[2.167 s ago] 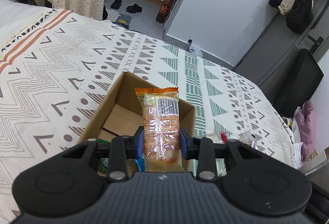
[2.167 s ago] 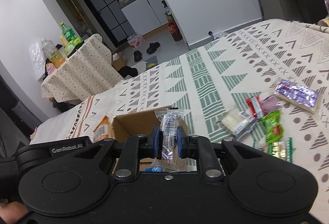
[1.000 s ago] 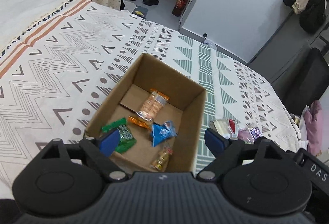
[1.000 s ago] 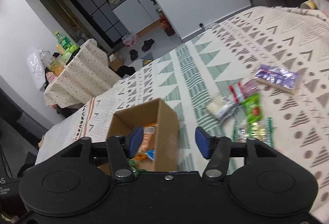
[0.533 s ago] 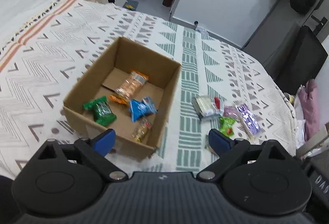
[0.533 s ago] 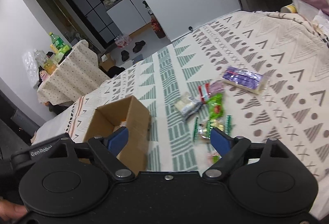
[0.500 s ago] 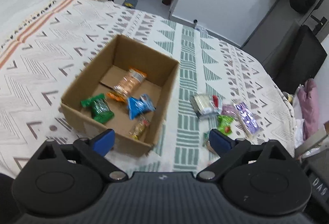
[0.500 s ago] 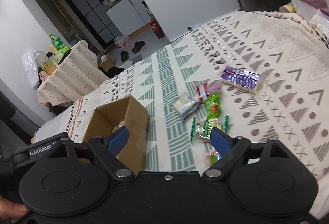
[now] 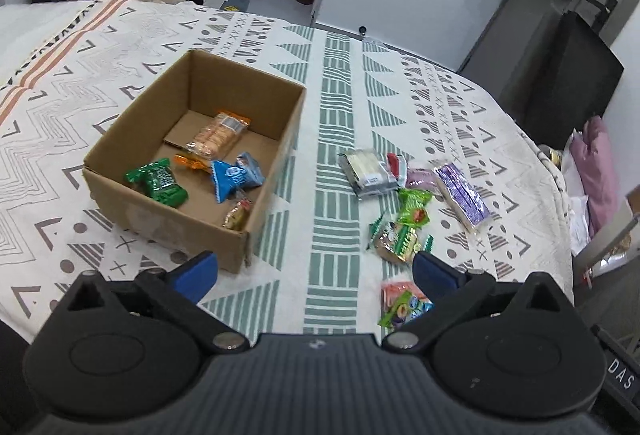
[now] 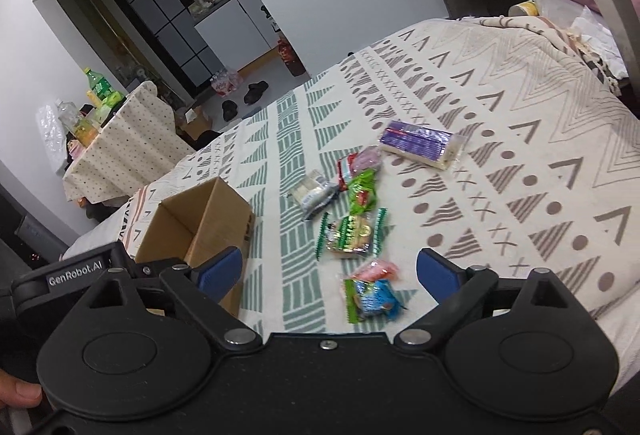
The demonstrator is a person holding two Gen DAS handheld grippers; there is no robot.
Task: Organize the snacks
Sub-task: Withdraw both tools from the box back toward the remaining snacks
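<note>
1. Both claws are spread wide and hold nothing: the left claw (image 9: 314, 273) hovers over the bedspread (image 9: 328, 123), the right claw (image 10: 328, 271) just above the loose snacks.
2. The cardboard box (image 9: 256, 191) sits at ten o'clock from the left claw, with several packets inside.
3. The remaining snacks lie on the bed at one to two o'clock; the multicoloured packet (image 10: 372, 295) is nearest the right claw.
4. These wrappers look light, crinkly and slippery; pinching across the filled middle seems safer than a crimped end.
5. The purple bar (image 10: 420, 143) looks stiffer.
6. Labels are unreadable, and the right view hides the box's contents.
</note>
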